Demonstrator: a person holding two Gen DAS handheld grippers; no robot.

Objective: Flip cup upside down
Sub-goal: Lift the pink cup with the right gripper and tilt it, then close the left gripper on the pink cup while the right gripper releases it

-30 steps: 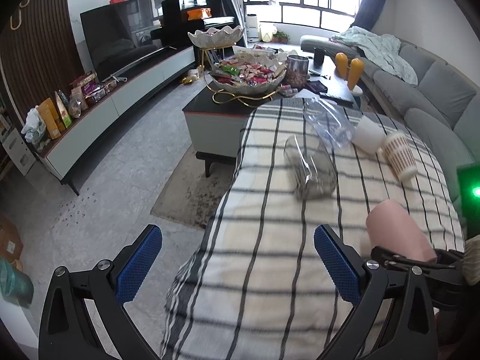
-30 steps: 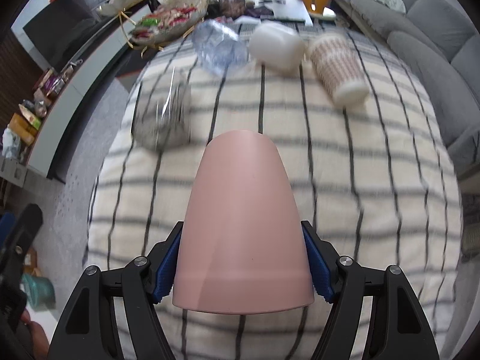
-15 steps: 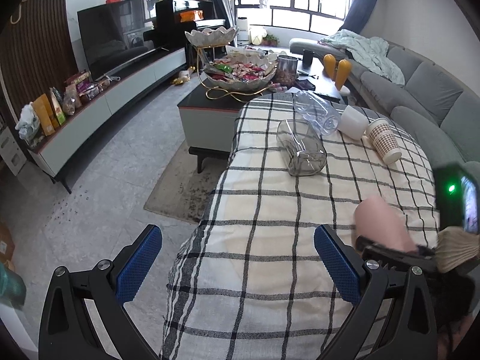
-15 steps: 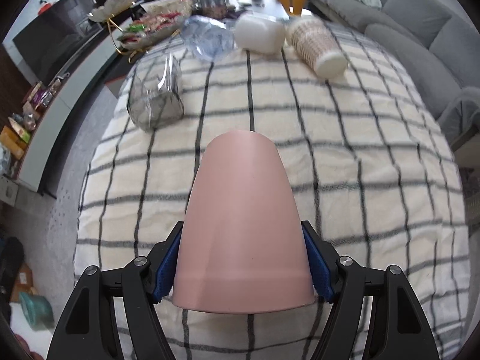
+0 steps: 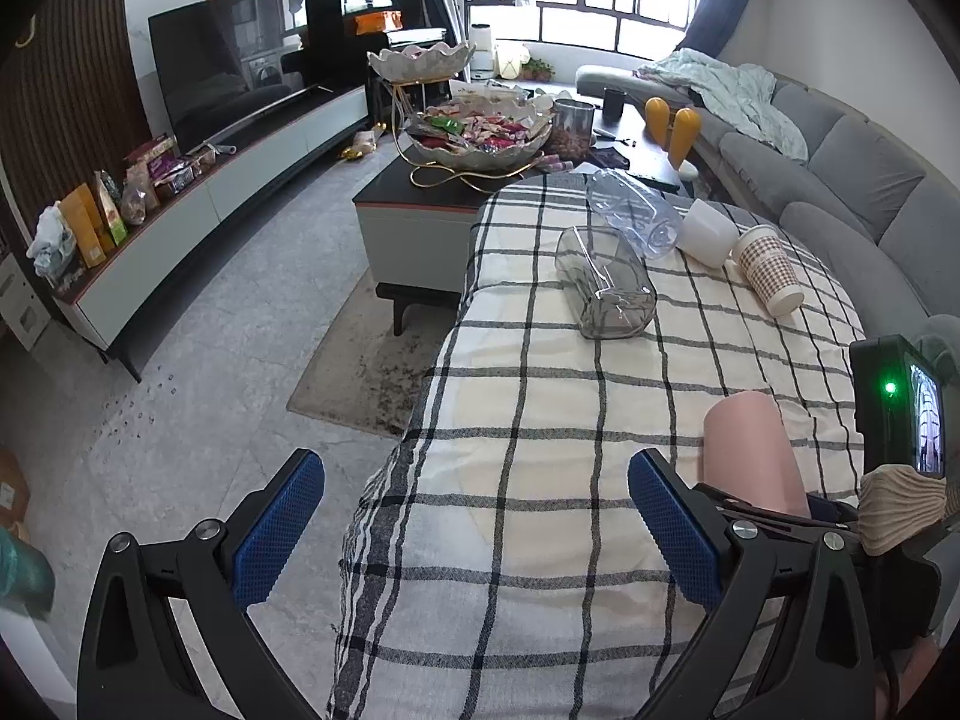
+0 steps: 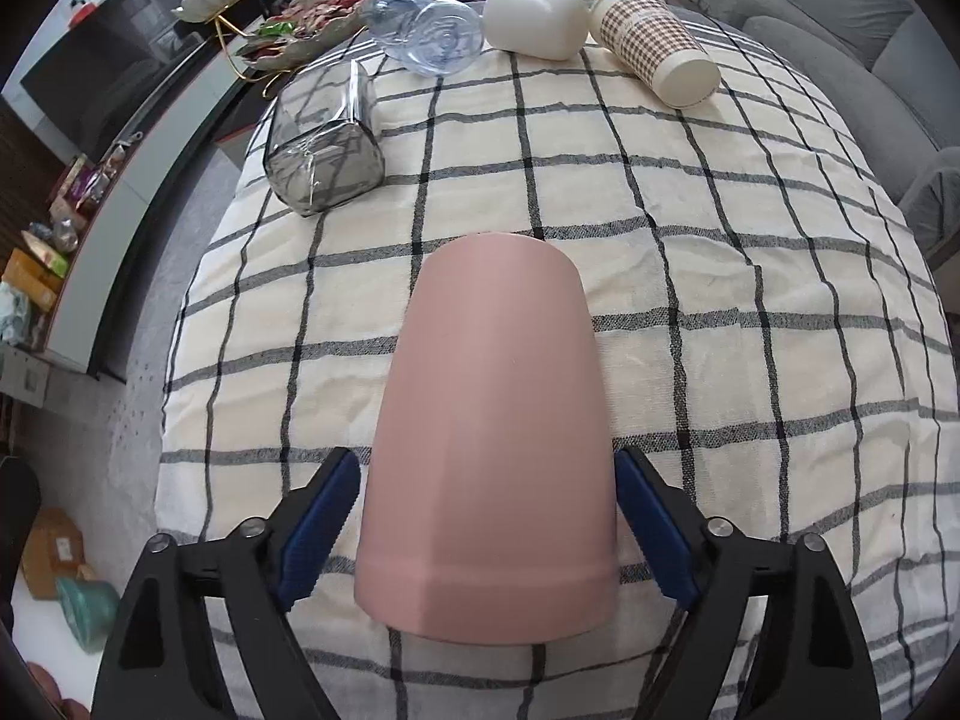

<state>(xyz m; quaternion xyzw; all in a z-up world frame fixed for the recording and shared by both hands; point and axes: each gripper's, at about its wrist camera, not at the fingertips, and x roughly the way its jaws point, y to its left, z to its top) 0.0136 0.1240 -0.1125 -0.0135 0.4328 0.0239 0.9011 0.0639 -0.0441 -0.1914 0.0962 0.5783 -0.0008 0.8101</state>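
Note:
A pink cup stands upside down on the checked cloth, wide rim down. My right gripper sits around its lower part with both blue pads a little off the cup's sides, so it is open. In the left wrist view the pink cup stands at the right with the right gripper behind it. My left gripper is open and empty, low over the cloth's near left edge.
Lying on the cloth further back are a clear square glass, a clear plastic cup, a white cup and a patterned paper cup. A coffee table with a snack bowl stands beyond. A grey sofa runs along the right.
My right gripper's pads have come off the pink cup, which now stands on the cloth. Both wrist views have pulled back a little from the cups at the far end.

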